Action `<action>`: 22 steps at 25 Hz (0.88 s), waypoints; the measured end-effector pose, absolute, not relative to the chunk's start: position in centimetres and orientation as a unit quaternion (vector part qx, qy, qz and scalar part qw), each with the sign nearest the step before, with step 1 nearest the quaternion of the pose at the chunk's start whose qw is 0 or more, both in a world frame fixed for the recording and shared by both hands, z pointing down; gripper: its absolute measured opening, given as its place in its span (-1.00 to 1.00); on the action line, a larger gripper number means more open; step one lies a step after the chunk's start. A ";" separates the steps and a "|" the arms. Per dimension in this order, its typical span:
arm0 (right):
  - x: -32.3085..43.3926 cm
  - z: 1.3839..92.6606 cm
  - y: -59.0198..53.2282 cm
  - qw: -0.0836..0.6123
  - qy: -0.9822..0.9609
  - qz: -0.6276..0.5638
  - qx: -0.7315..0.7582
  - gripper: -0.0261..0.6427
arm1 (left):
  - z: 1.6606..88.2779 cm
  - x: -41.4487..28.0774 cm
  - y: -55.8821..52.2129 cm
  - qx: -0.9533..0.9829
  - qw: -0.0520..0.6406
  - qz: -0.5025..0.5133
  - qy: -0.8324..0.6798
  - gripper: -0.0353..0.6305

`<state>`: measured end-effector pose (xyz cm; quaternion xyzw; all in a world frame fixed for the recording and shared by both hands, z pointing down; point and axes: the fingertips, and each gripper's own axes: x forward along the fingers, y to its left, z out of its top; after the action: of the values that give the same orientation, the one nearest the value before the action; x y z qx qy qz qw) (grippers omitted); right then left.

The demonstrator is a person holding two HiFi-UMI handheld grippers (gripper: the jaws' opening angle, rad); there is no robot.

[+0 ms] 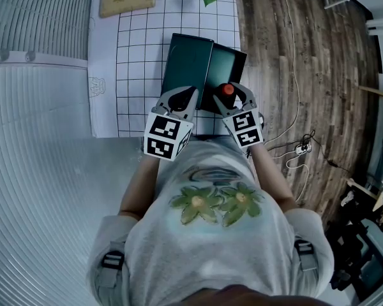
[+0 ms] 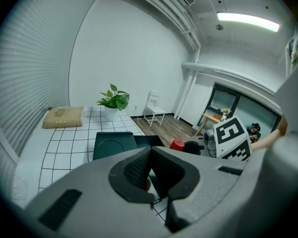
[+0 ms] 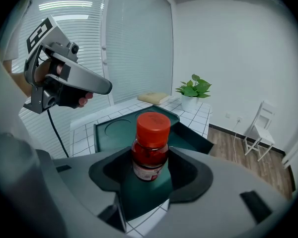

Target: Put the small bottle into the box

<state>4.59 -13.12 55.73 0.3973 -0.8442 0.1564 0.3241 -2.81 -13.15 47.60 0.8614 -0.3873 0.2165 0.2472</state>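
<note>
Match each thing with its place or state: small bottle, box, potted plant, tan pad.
Things:
1. small bottle
2. box
3. potted plant
4. tan pad

Places or states:
A. lies open, dark green
B. at the far left corner of the table
C. upright between the fingers of the right gripper
D. in a white pot at the table's far end

Pairs: 1-C, 2-A, 3-D, 4-B
</note>
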 end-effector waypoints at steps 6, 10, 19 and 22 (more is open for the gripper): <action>4.3 56.6 -13.0 0.334 -0.844 0.157 0.388 -0.26 | 47.8 -3.0 -13.2 0.860 0.248 0.218 -0.390 -0.87; 4.2 57.2 -13.0 0.343 -0.844 0.154 0.382 -0.26 | 47.9 -3.0 -13.3 0.859 0.247 0.220 -0.391 -0.87; 4.1 58.4 -12.7 0.364 -0.841 0.147 0.373 -0.26 | 48.1 -3.1 -13.2 0.859 0.247 0.222 -0.390 -0.87; 4.0 58.7 -12.7 0.367 -0.840 0.149 0.370 -0.26 | 48.2 -3.2 -13.3 0.858 0.247 0.223 -0.391 -0.87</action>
<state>4.02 -12.73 58.75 0.3704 -0.8403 0.1490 0.3668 -3.22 -13.31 48.19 0.8581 -0.3909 0.2229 0.2472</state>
